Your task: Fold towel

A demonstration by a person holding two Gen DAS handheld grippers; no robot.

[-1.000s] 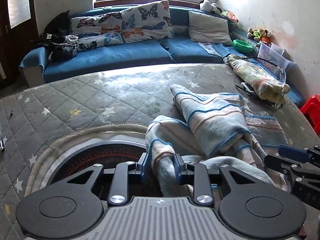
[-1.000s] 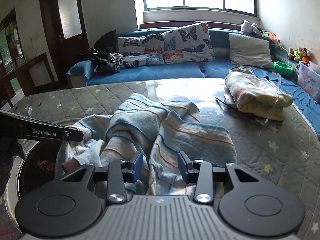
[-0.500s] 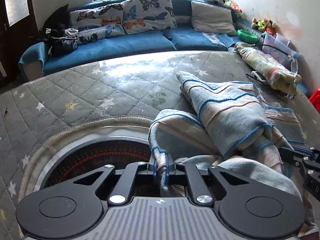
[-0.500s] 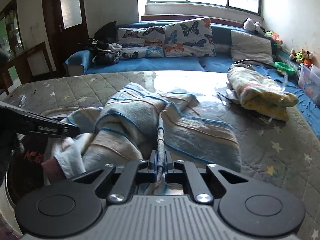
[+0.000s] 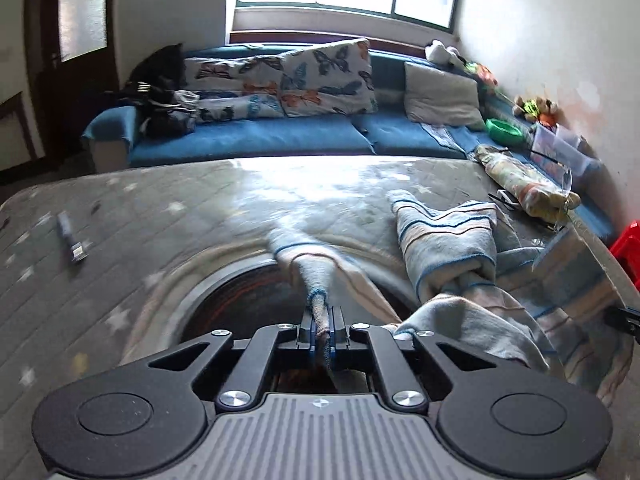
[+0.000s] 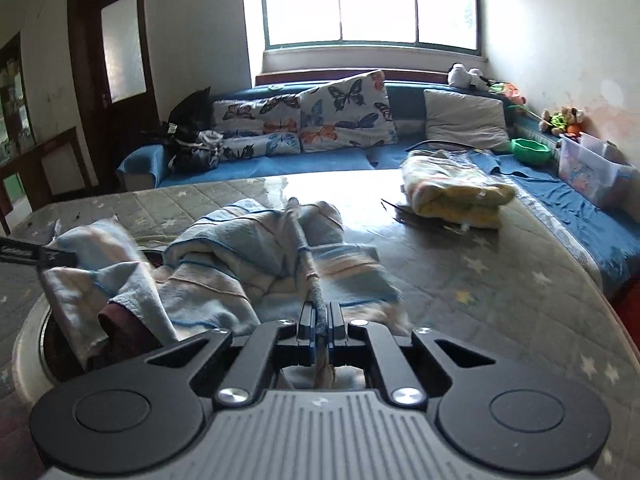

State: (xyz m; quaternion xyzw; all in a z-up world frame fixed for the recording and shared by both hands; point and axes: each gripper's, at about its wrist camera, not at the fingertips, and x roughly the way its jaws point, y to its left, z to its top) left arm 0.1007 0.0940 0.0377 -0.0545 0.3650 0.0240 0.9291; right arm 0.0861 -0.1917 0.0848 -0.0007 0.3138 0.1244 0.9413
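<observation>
Counting stuff: one striped towel (image 5: pixel 448 248) bunched on the quilted table (image 5: pixel 160 240), two grippers. Left gripper (image 5: pixel 322 326) and right gripper (image 6: pixel 319 330) each clamp a towel edge. Behind the table, two butterfly pillows (image 6: pixel 344 110). No readable writing.

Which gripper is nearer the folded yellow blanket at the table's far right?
Right. The right gripper has the yellow blanket ahead, slightly right. The left gripper sits farther left, across the striped towel.

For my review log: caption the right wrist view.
Right gripper shut on striped towel edge, towel bunched on quilted table.
</observation>
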